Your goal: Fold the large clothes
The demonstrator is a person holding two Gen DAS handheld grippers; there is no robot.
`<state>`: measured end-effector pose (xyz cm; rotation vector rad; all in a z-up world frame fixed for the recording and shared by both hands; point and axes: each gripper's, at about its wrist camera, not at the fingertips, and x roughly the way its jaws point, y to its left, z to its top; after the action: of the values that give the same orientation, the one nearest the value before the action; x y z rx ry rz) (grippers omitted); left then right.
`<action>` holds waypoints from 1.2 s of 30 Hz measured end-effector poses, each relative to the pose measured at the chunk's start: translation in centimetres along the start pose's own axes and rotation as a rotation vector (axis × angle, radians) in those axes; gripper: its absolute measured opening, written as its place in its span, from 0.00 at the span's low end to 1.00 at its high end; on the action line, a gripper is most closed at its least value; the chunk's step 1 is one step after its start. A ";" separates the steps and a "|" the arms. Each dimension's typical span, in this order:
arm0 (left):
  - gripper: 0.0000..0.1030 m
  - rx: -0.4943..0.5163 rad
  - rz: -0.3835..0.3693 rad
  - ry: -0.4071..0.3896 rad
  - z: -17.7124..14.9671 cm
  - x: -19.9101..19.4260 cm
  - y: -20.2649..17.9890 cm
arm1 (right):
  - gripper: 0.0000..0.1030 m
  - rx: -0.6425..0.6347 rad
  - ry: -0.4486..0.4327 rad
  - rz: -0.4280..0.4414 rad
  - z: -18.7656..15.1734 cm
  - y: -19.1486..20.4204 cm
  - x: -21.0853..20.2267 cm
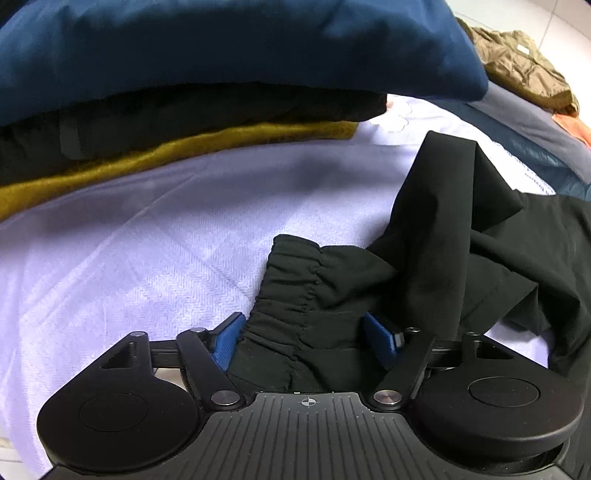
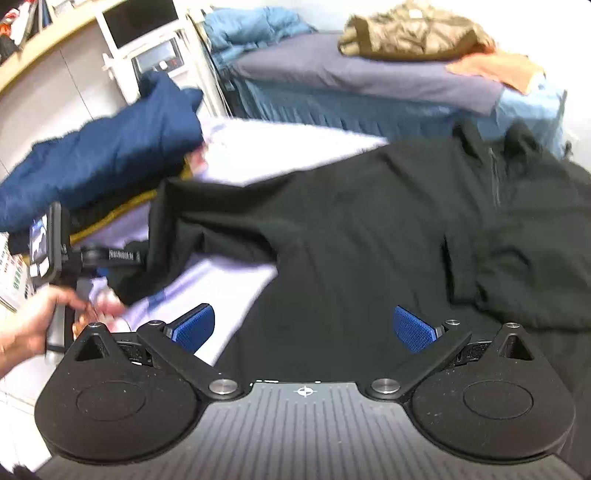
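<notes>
A black jacket [image 2: 388, 229] lies spread over a pale lilac sheet [image 1: 147, 240]. Its sleeve ends in a gathered elastic cuff [image 1: 291, 280], and that cuff sits bunched between the blue pads of my left gripper [image 1: 304, 338], which is shut on it. The rest of the sleeve [image 1: 436, 221] trails off to the right in folds. In the right wrist view my right gripper [image 2: 303, 328] hovers open just above the jacket's lower body, with nothing between its fingers. A hand [image 2: 33, 325] holds the left gripper's handle at the far left, where the sleeve [image 2: 166, 229] is pulled out.
A stack of folded clothes sits at the left: a navy garment [image 1: 221, 48] on top, a dark one, then a mustard one [image 1: 110, 166]. Beyond stands a second bed [image 2: 351, 77] with a brown jacket [image 2: 410, 33] and an orange cloth [image 2: 495, 66]. White shelving [image 2: 147, 40] is at the back.
</notes>
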<state>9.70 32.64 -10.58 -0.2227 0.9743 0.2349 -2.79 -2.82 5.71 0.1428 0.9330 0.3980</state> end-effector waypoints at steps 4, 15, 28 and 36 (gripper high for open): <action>0.87 -0.029 -0.023 -0.010 0.5 -1.3 1.1 | 0.99 0.067 0.031 -0.030 -1.1 -1.0 -0.3; 0.64 -0.088 0.025 -0.240 5.9 -9.7 7.2 | 0.99 0.103 0.010 -0.069 -2.0 -3.3 -1.0; 0.64 0.004 0.074 -0.159 3.5 -7.4 3.1 | 0.99 0.138 0.014 -0.098 -1.8 -3.8 -0.9; 0.67 0.191 -0.228 -0.259 4.7 -12.0 -11.0 | 0.99 0.174 0.006 -0.095 -2.1 -5.0 -1.2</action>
<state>10.20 22.43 2.91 -0.1231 0.7022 -0.0383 -3.73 -7.98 3.88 0.2549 0.9762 0.2299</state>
